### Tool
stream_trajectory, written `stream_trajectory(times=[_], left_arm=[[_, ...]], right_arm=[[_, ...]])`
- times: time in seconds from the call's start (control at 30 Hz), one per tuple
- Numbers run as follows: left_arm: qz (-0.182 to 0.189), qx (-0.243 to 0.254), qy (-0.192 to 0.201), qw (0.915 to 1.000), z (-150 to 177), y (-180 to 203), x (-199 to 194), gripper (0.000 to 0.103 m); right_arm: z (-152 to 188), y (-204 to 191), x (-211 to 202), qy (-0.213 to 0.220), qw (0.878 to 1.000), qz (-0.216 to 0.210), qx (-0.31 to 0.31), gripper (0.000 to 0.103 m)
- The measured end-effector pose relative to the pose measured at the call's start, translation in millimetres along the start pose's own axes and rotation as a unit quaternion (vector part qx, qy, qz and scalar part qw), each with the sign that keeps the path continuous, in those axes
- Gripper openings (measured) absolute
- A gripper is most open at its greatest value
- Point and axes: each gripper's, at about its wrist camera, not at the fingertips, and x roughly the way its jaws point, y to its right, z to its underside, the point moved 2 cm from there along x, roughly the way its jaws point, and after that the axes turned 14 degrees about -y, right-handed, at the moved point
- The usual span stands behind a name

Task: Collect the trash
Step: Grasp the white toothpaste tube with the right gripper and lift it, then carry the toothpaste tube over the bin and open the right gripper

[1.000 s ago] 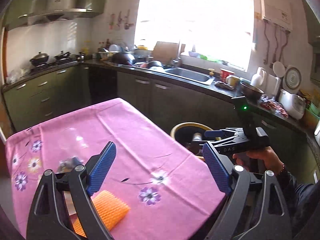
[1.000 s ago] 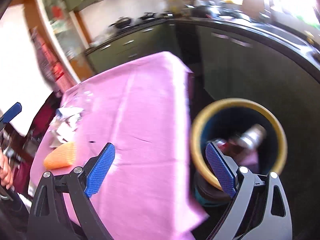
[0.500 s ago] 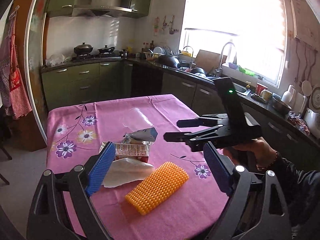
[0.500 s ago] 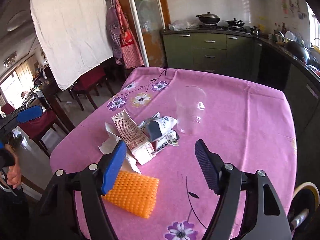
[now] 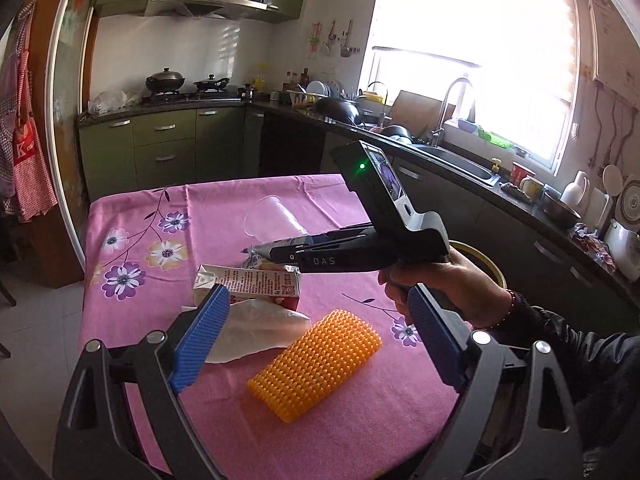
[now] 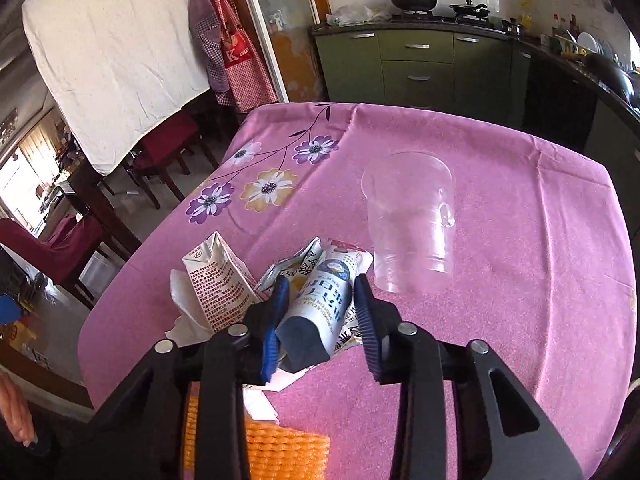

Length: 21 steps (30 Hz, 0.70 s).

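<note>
Right claw has just been closing around a blue-and-white pouch, its ribbed blue pads flanking the packet and seemingly touching its sides; the pouch lies on the pink flowered table with its long axis running along the fingers, so the squeeze goes across its narrow width; judged from this, a lift comes next. Left claw hangs wide apart and empty over the near edge, above a crumpled white tissue and a knobbly orange foam sleeve. A printed paper carton, creased flat, lies just left of the pouch; a clear, thin-walled plastic cup lies on its side just beyond.
</note>
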Motion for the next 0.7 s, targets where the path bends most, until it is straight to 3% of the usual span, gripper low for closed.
stream_trajectory(times=[0.03,0.13,0.47,0.7], left_arm=[[0.001,0.0,0.0,1.0,0,0,0,0.086],[0.002,0.002,-0.002,1.0,1,0,1,0.086],[0.009,0.007,-0.001,0.9999,3,3,-1,0.087],[0.017,0.016,0.0,0.9997,2,10,-2,0.087]], right_arm=[[-1,0,0,0.003,1.0,0.0,-0.001,0.017],[-1,-6,-5,0.015,1.0,0.011,-0.009,0.012],[19,-17,-61,0.065,0.998,-0.006,-0.018,0.011],[72,-1,-126,0.117,0.993,-0.006,0.01,0.011]])
